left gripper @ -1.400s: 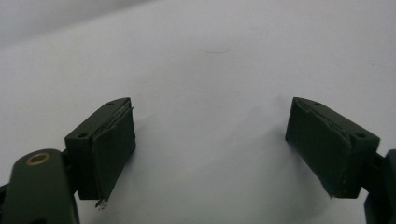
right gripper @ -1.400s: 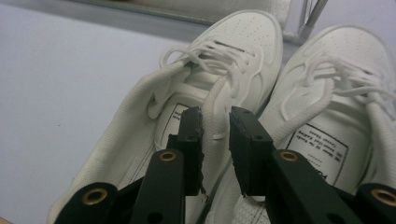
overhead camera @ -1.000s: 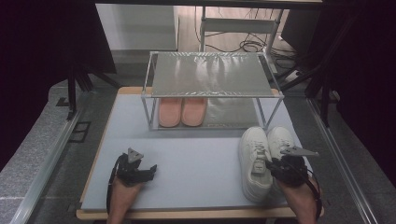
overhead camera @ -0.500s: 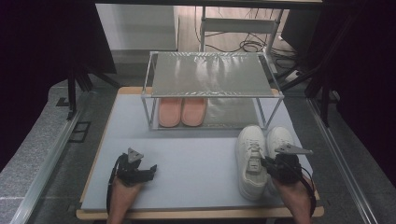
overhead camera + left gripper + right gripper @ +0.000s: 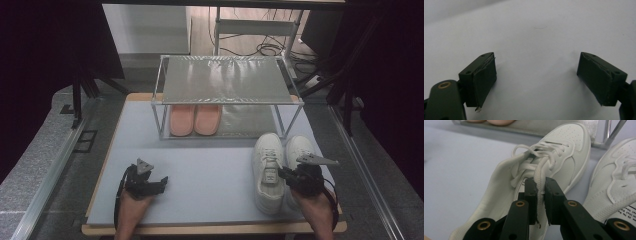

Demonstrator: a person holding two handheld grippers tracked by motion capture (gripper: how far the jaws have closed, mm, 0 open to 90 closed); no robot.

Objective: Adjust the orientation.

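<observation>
High view: 2 sneakers (image 5: 270,172), 2 slippers (image 5: 195,119).

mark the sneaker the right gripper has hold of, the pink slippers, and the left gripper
white sneaker (image 5: 564,152), right gripper view, on its toe side panel.
pink slippers (image 5: 194,119), high view, where the pair meets, on the rack's lower shelf.
left gripper (image 5: 536,82), left gripper view, midway between its open jaws.

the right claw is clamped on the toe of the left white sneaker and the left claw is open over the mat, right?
Not the toe: the right gripper view shows the right claw clamped on the collar edge of the left white lace-up sneaker. The left claw is open over the pale grey mat.
</observation>
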